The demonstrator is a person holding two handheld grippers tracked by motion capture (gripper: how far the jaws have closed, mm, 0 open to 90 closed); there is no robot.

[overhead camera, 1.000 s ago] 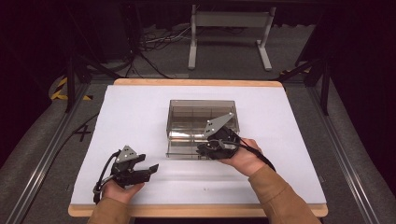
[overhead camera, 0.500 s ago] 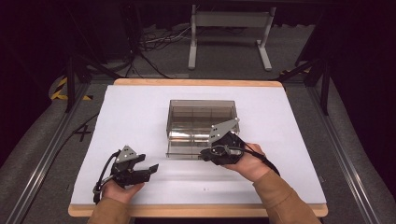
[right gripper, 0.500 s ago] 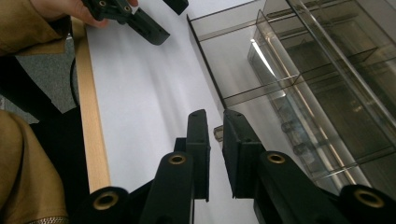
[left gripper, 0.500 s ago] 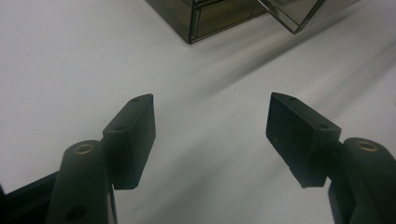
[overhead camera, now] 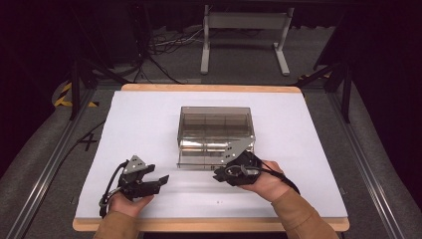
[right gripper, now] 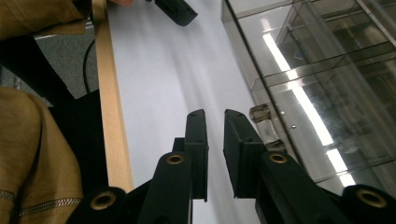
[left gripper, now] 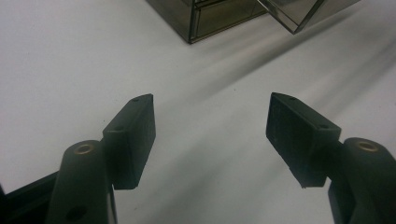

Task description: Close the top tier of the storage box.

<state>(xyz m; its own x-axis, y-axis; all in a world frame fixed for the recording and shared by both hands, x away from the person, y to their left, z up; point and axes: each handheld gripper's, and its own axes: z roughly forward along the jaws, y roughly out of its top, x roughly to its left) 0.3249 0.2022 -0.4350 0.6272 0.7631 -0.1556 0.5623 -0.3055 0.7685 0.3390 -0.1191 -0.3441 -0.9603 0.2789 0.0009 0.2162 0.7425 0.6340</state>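
Resting near the front edge of the desk (overhead camera: 149, 124), the left tongs (overhead camera: 158, 182) had their jaws spread wide with nothing between them; in the left gripper view only white desk surface lay in the gap. The right tongs (overhead camera: 219, 175) sat just before the near face of the smoky clear plastic box (overhead camera: 215, 122), jaws drawn almost together with a thin slit left and gripping nothing. In the right gripper view a small clear latch (right gripper: 260, 114) on the box's front lay just beside the tip of one jaw; whether it touched was unclear. The box stood at the middle of the desk, its front panel hanging slightly outward.
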